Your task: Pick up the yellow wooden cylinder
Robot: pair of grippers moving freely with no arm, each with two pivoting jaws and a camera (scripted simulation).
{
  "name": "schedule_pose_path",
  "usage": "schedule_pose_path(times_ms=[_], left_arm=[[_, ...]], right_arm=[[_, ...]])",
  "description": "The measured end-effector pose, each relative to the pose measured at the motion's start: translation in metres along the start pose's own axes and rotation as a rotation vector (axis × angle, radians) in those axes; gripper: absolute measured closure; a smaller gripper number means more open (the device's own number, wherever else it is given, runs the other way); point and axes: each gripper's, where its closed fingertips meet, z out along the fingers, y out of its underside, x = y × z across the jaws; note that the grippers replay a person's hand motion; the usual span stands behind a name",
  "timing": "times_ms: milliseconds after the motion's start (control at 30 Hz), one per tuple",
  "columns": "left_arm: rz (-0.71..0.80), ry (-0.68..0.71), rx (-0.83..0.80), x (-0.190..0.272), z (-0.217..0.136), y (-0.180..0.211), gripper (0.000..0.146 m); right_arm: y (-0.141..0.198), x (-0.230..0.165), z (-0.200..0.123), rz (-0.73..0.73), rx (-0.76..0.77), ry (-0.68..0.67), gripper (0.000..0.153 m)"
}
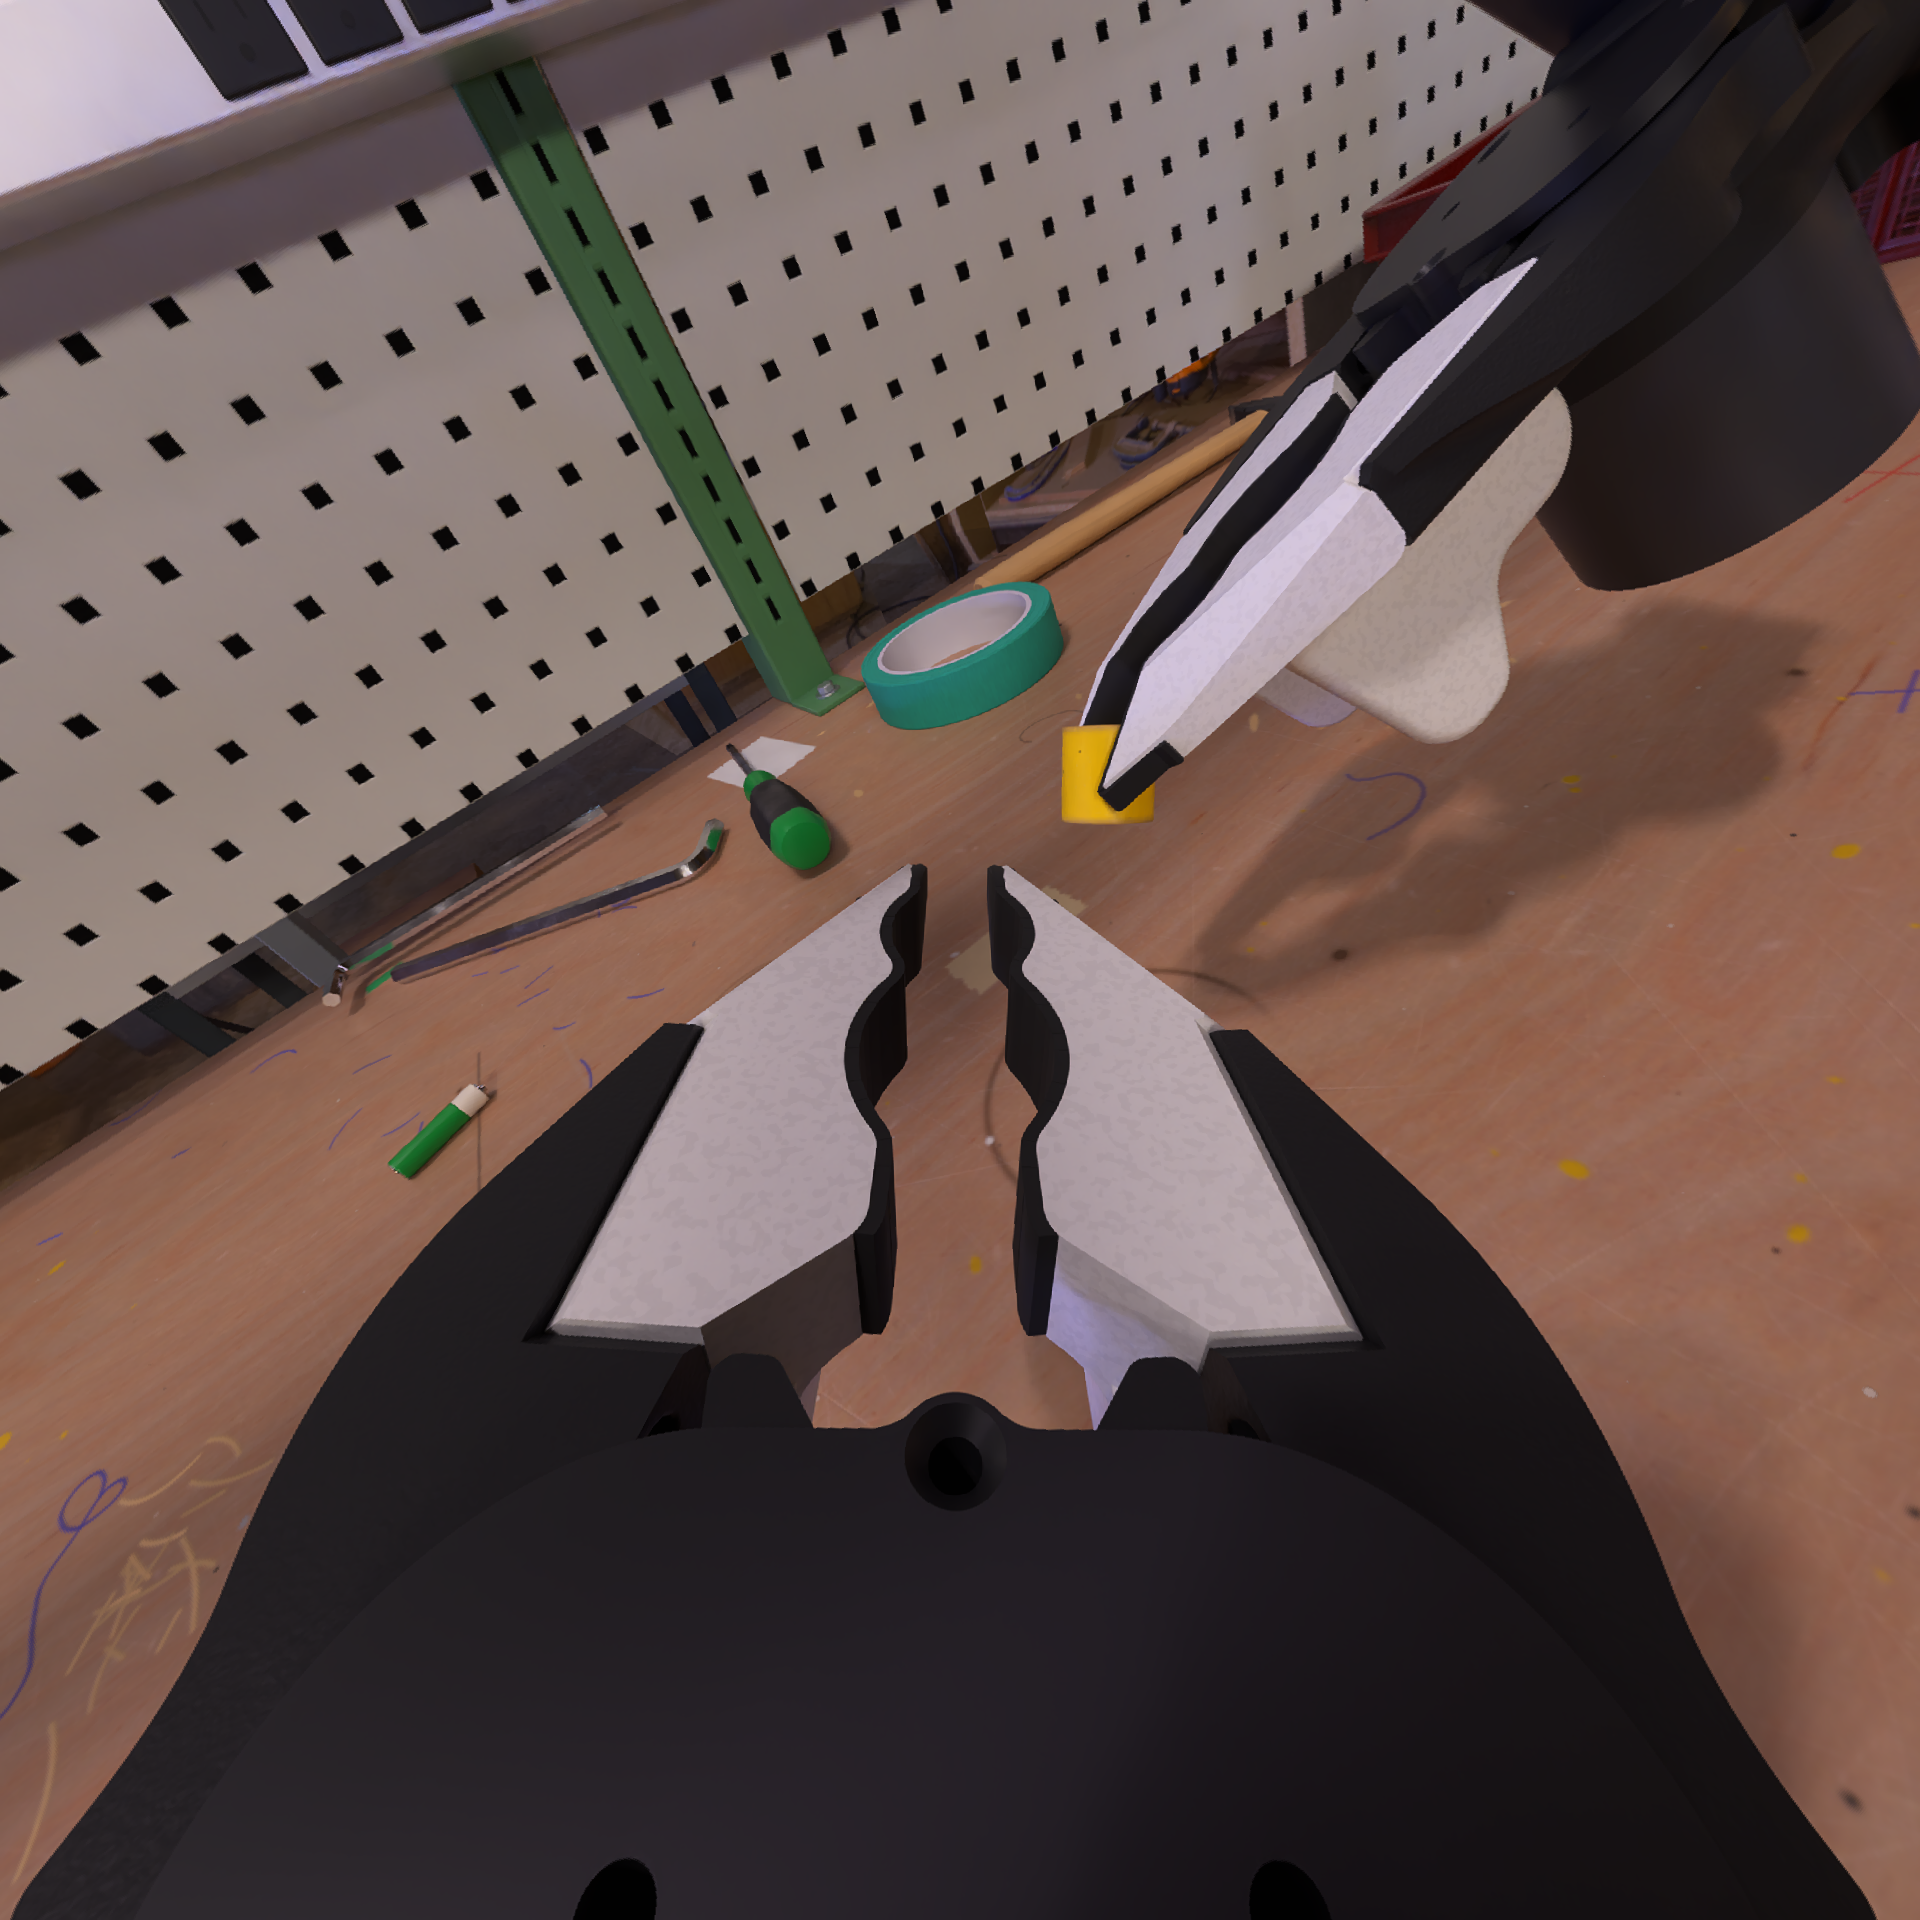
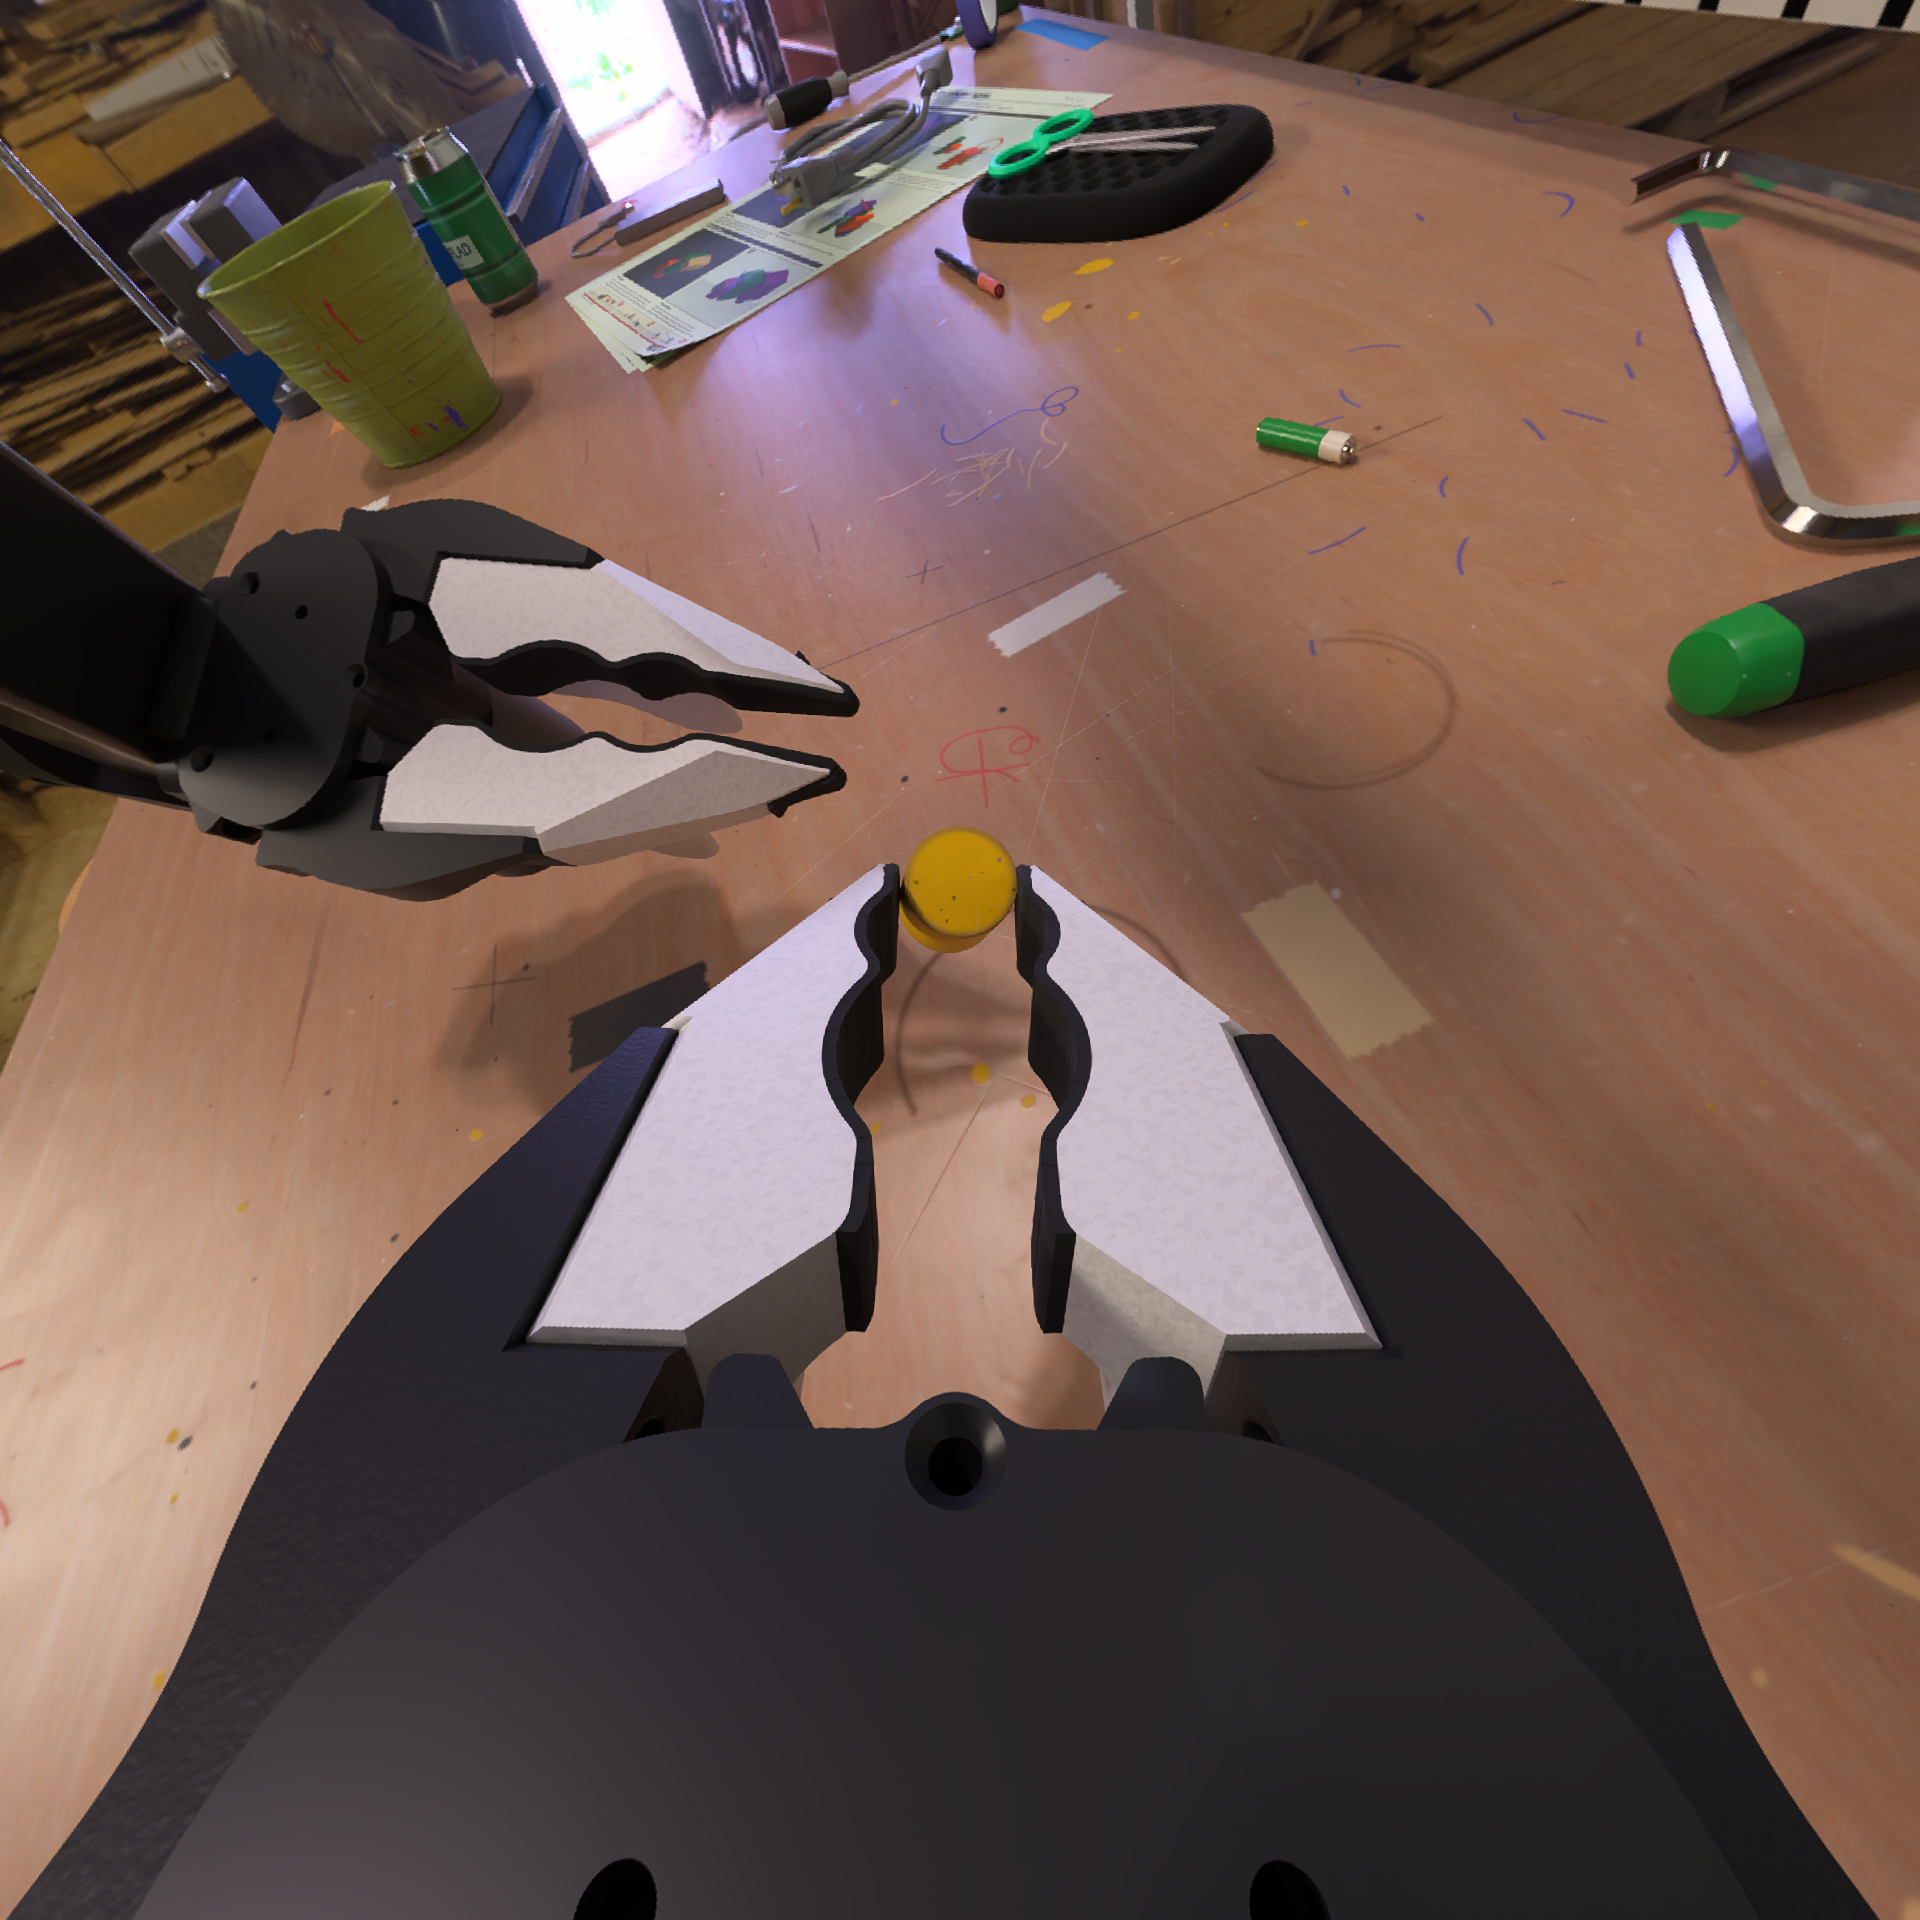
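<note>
The yellow wooden cylinder (image 2: 958, 883) stands upright between the fingertips of my right gripper (image 2: 956, 881), and both pads touch its sides. In the left wrist view the right gripper (image 1: 1103, 764) comes down from the upper right onto the cylinder (image 1: 1081, 774), whose base looks at or just above the wooden table. I cannot tell whether it is lifted. My left gripper (image 1: 956, 883) is empty with a narrow gap between its fingers. It hovers a little to the left of the cylinder, pointing toward it (image 2: 844, 738).
Near the pegboard wall (image 1: 416, 416) lie a green tape roll (image 1: 966, 655), a green-handled screwdriver (image 1: 790, 816), a bent metal bar (image 1: 540, 914) and a green battery (image 1: 442, 1132). Farther off are a green cup (image 2: 353, 322), a black tray (image 2: 1195, 192) with scissors, and papers (image 2: 748, 260).
</note>
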Motion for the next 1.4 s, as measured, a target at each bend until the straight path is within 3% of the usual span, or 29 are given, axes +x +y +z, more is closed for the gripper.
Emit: schedule_pose_path(times_ms=[1400], left_arm=[[0.018, -0.007, -0.023, 0.0011, 0.0007, 0.0016, 0.135]], right_arm=[[0.0052, 0.0050, 0.0033, -0.061, -0.048, 0.078, 0.131]])
